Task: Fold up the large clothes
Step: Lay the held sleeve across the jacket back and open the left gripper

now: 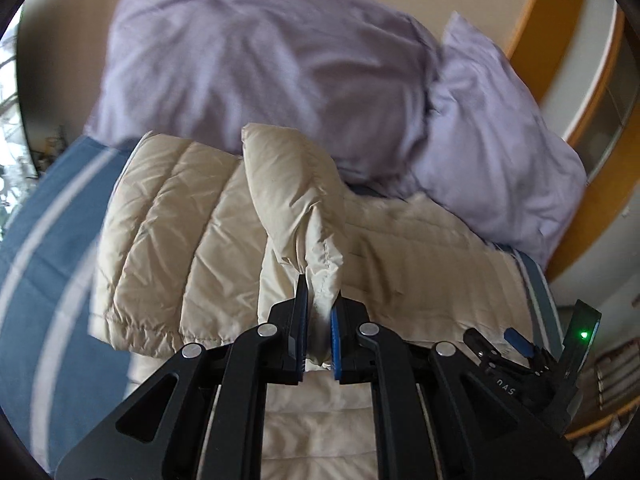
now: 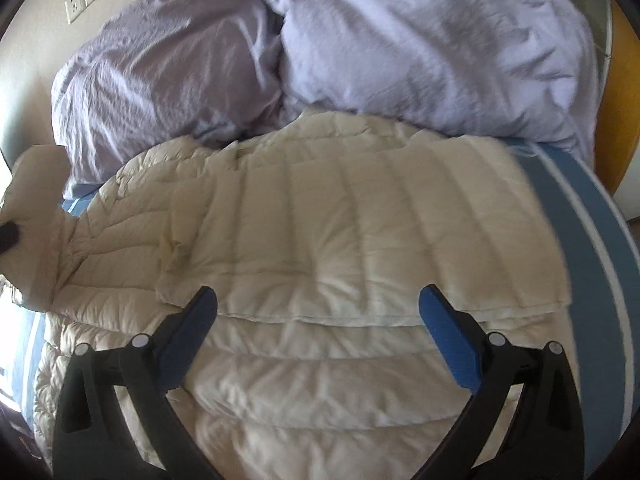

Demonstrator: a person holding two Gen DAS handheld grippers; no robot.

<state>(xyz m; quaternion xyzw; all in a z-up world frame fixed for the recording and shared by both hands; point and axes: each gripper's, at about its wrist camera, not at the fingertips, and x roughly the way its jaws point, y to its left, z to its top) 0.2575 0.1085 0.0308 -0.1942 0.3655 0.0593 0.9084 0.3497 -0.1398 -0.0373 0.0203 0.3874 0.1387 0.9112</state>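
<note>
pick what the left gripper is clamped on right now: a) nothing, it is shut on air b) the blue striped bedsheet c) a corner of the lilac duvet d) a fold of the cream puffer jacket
d: in the left wrist view the left gripper has its jaws pinched on a raised fold of the cream puffer jacket, lifted off the rest of the garment, with the lilac duvet lying beyond it.

The lilac duvet (image 1: 248,64) is motion-blurred in the left wrist view. The cream puffer jacket (image 2: 320,240) runs off the bottom edge in the right wrist view.
</note>
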